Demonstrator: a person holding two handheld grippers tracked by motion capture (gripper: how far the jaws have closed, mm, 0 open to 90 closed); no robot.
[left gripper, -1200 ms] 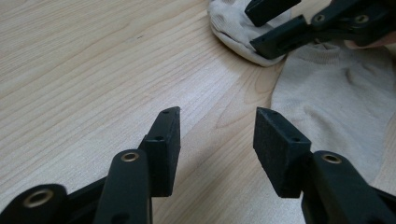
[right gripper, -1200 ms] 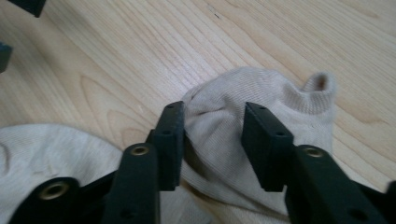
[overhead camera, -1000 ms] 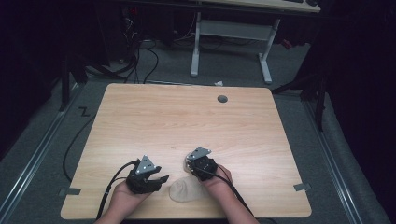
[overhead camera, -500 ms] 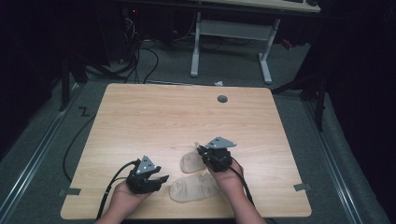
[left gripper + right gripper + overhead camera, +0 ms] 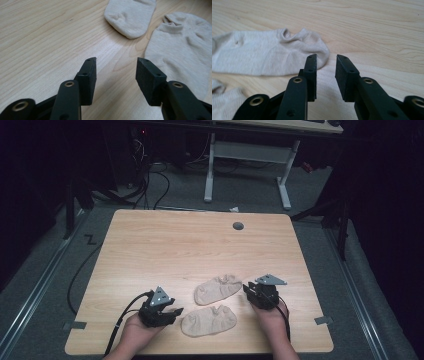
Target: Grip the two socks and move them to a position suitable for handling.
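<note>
Two beige ankle socks lie flat and apart on the wooden table point(image 5: 165, 250). In the high view one sock point(image 5: 218, 289) lies farther back and the other sock point(image 5: 208, 321) lies near the front edge. My right gripper point(image 5: 247, 291) sits just right of the farther sock point(image 5: 267, 53). Its jaws point(image 5: 325, 62) have just been opening and stand open, with nothing between them. My left gripper point(image 5: 175, 312) rests left of the nearer sock point(image 5: 180, 50) with its jaws point(image 5: 116, 68) open over bare wood. The farther sock point(image 5: 130, 15) shows beyond it.
A round cable hole point(image 5: 238, 226) sits near the table's far edge. Behind the table stands a white-legged desk point(image 5: 210, 170) with cables on the floor. A black cable point(image 5: 125, 315) trails from the left gripper over the front edge.
The right gripper drew one sock rightward off the lump between the grippers, let it go and moved on right. Two socks now lie apart. The left gripper stayed put.
</note>
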